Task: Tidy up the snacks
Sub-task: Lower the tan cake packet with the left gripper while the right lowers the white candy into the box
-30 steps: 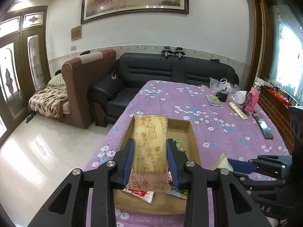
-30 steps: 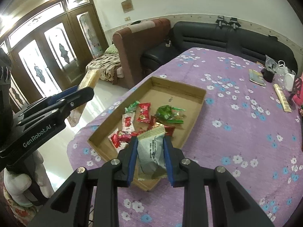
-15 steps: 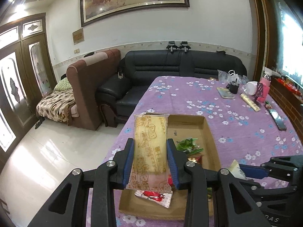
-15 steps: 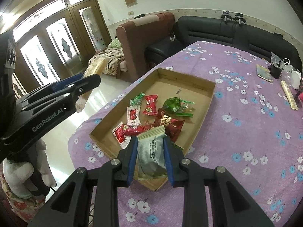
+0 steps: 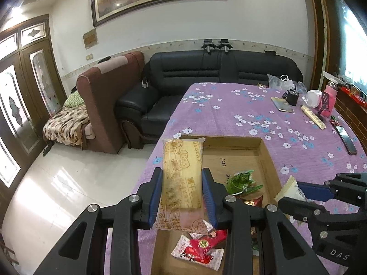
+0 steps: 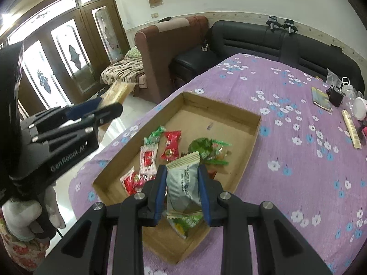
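Left gripper (image 5: pixel 182 192): clamped on a long tan biscuit packet (image 5: pixel 182 178) with brown printing, held upright above the box's near-left edge.
Right gripper (image 6: pixel 182 188): pinching a grey-silver snack pouch (image 6: pixel 183 185) with crimped ends, over the box's near end.
Cardboard box (image 6: pixel 229 114): shallow, on the purple flowered tablecloth (image 6: pixel 286 160), holding red candy wrappers (image 6: pixel 170 145) and green ones (image 6: pixel 206 146).

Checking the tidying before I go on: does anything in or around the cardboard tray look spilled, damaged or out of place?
Nothing stands out. The cardboard tray sits flat on the purple tablecloth, loose candies stay inside it, and each gripper's jaws hold one intact packet: tan wafer packet left, grey snack packet right.
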Available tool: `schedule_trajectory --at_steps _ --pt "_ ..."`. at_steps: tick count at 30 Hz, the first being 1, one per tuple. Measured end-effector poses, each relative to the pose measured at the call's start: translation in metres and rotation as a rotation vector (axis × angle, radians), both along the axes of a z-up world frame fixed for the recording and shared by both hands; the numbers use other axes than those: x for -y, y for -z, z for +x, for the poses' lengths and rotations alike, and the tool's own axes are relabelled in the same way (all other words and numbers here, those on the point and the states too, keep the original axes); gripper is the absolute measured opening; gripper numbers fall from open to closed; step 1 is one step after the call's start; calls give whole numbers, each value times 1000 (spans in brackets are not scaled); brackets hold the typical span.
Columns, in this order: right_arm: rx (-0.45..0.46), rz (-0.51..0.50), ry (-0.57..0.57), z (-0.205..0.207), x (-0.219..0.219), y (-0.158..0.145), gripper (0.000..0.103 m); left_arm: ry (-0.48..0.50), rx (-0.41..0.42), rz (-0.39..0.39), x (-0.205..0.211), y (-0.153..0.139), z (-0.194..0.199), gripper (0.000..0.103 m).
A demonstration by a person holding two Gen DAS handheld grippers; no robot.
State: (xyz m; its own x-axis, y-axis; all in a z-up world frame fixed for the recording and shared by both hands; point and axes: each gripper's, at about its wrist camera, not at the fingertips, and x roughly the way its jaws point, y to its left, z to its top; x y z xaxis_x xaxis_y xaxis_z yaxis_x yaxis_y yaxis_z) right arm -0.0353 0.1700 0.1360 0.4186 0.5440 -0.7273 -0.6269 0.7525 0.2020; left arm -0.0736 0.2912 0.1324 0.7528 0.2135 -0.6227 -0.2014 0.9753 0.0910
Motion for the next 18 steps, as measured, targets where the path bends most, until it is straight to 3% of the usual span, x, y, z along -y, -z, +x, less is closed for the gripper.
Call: schedule_trajectory --at_steps 18 --pt "-51 -3 59 53 -8 23 27 0 -88 -90 -23 35 53 35"
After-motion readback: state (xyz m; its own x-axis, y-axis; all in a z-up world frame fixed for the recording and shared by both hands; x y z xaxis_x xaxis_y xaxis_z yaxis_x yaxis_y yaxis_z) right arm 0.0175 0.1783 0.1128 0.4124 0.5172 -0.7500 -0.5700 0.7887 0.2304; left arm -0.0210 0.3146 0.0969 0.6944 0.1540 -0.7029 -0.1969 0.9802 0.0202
